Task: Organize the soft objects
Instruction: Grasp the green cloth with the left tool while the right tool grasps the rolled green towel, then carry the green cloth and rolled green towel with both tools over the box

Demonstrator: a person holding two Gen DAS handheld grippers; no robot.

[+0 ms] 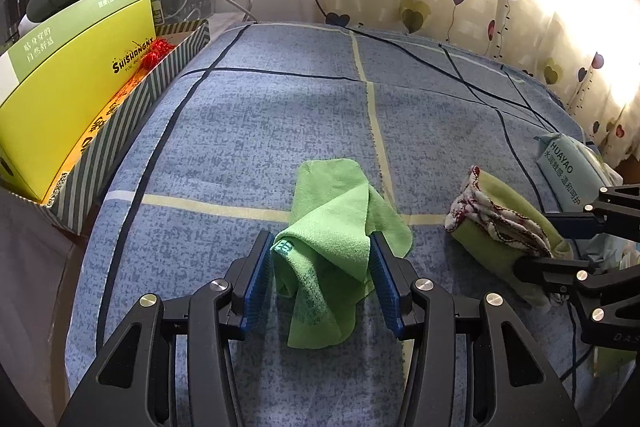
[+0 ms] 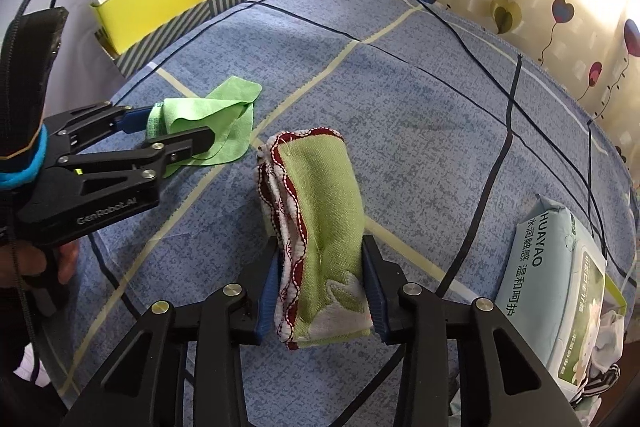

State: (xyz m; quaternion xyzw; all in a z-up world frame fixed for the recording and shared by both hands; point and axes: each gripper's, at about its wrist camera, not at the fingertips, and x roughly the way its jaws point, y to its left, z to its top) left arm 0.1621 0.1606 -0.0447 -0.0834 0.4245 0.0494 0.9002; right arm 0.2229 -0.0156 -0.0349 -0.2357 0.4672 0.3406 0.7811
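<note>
Blue checked bedsheet (image 1: 280, 131). Right gripper (image 2: 320, 287) clamps the folded green, red-trimmed cloth (image 2: 320, 203), long axis along its fingers; left gripper (image 1: 320, 279), jaws wide, straddles the crumpled green microfibre cloth (image 1: 332, 235) alongside.

Your right gripper (image 2: 320, 291) pinches the folded green towel with red scalloped trim (image 2: 320, 211) at 6 o'clock, pads pressed on both sides; your left gripper (image 2: 176, 131) at 9 o'clock straddles the lime microfibre cloth (image 2: 224, 115); a wet-wipes pack (image 2: 560, 291) lies at 4 o'clock on the blue checked bedsheet (image 2: 420, 115).
</note>
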